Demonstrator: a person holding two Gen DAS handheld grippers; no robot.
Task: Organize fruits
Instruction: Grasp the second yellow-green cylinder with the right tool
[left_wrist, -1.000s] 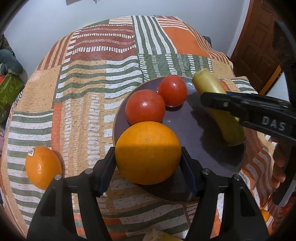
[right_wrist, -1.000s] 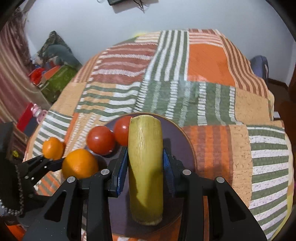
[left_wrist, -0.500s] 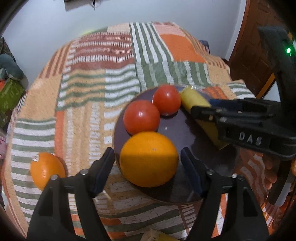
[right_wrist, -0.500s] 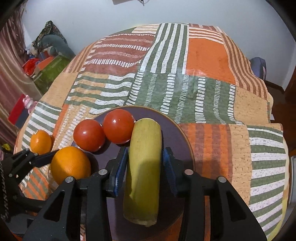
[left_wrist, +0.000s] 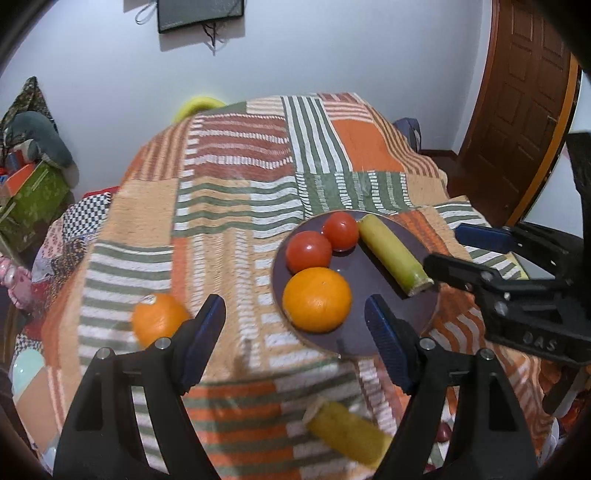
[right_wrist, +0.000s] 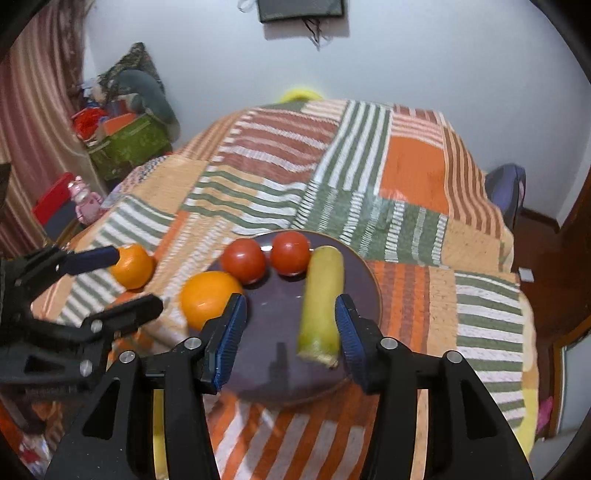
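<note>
A dark purple plate (left_wrist: 369, 328) (right_wrist: 273, 343) holds an orange (left_wrist: 317, 299) (right_wrist: 209, 299), two tomatoes (left_wrist: 308, 251) (right_wrist: 243, 260) and a yellow-green banana piece (left_wrist: 393, 258) (right_wrist: 321, 302). A second orange (left_wrist: 159, 319) (right_wrist: 132, 266) lies on the striped cloth left of the plate. Another banana piece (left_wrist: 347, 432) lies near the table's front edge. My left gripper (left_wrist: 295, 339) is open and empty, raised in front of the plate. My right gripper (right_wrist: 290, 332) is open and empty, just behind the banana piece on the plate.
The table is covered by a patchwork striped cloth (left_wrist: 236, 206). A wooden door (left_wrist: 524, 103) stands at the right. Boxes and toys (right_wrist: 122, 140) sit on the floor at the left. A dark chair back (right_wrist: 506, 192) is beyond the table's right edge.
Both grippers have opened and pulled back and up. The orange and the banana piece, held one second ago, now rest on the plate.
</note>
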